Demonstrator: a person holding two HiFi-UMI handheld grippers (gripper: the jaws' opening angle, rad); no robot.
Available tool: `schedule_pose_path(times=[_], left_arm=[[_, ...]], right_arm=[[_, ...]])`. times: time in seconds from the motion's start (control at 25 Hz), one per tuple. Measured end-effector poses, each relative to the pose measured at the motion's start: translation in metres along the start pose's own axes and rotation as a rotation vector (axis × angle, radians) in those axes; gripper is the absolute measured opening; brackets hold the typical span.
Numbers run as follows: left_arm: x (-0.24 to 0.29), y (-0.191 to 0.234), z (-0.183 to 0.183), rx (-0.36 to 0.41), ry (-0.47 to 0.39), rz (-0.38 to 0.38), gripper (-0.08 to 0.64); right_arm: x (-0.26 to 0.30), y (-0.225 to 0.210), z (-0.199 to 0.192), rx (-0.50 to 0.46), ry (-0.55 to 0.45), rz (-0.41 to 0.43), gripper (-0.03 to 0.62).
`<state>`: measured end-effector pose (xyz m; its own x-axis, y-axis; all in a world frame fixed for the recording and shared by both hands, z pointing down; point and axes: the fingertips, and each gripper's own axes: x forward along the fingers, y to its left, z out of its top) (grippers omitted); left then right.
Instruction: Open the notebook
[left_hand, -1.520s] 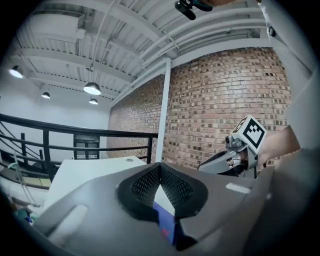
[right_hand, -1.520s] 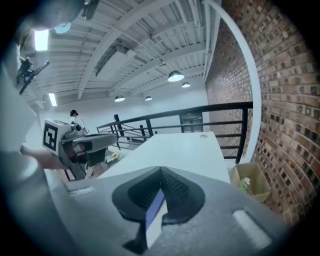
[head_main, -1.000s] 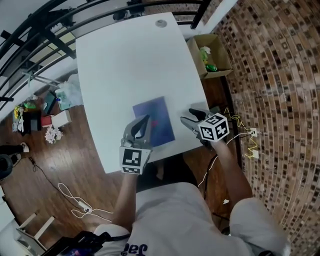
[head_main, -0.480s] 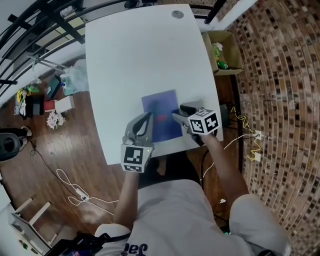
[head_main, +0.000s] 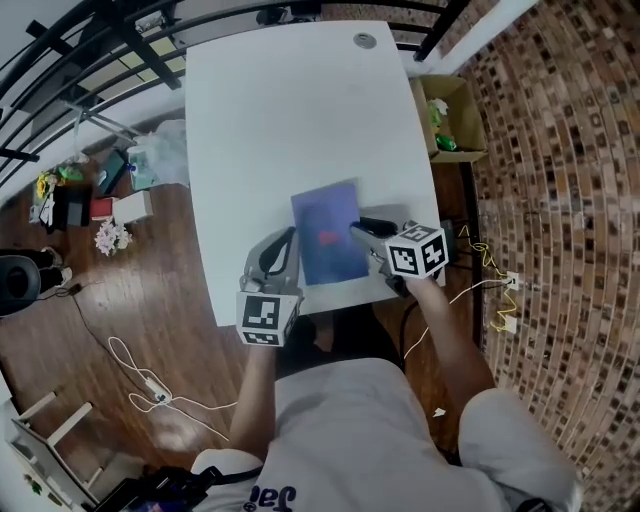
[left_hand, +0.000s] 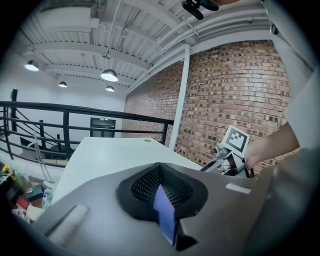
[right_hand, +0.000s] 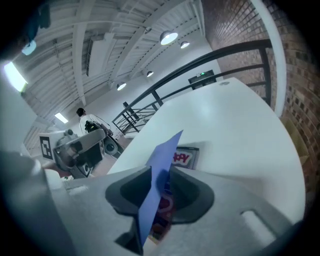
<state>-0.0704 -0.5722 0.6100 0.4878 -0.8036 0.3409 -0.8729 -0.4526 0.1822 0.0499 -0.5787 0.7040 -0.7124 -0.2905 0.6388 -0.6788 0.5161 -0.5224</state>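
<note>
On the white desk (head_main: 290, 110), near its front edge, lies the blue notebook (head_main: 325, 225), between the two tongs. The left tongs (head_main: 283, 243) are at its left side. They are closed on a thin blue edge of it, and only this blue strip (left_hand: 164, 212) is between the pads. The right tongs (head_main: 362, 229) are at the right side of the notebook and are closed on the blue cover (right_hand: 160, 170), which stands edge-on between the pads. Beyond the cover some red print (right_hand: 184, 157) is seen on the notebook.

One second ago the right tongs were to the right of the notebook, apart from it and over the desk edge. Half a second ago they had come to its right edge, and now they grip there. The left tongs kept their place at the left side through this whole second. From the head view the cover looks almost flat, so I cannot tell how far it is lifted
</note>
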Motion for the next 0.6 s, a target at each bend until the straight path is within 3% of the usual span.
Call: schedule_pose_path(times=[0.12, 0.36, 0.6], left_arm=[[-0.012, 0.009, 0.009, -0.024, -0.025, 0.024, 0.017], [-0.043, 0.035, 0.017, -0.056, -0.071, 0.106, 0.017], [-0.095, 0.065, 0.014, -0.074, -0.102, 0.205, 0.017]], right_arm=[[-0.012, 0.026, 0.016, 0.003, -0.049, 0.062, 0.049], [-0.006, 0.087, 0.026, -0.077, -0.043, 0.168, 0.044], [0.036, 0.158, 0.029, -0.157, -0.013, 0.267, 0.046]])
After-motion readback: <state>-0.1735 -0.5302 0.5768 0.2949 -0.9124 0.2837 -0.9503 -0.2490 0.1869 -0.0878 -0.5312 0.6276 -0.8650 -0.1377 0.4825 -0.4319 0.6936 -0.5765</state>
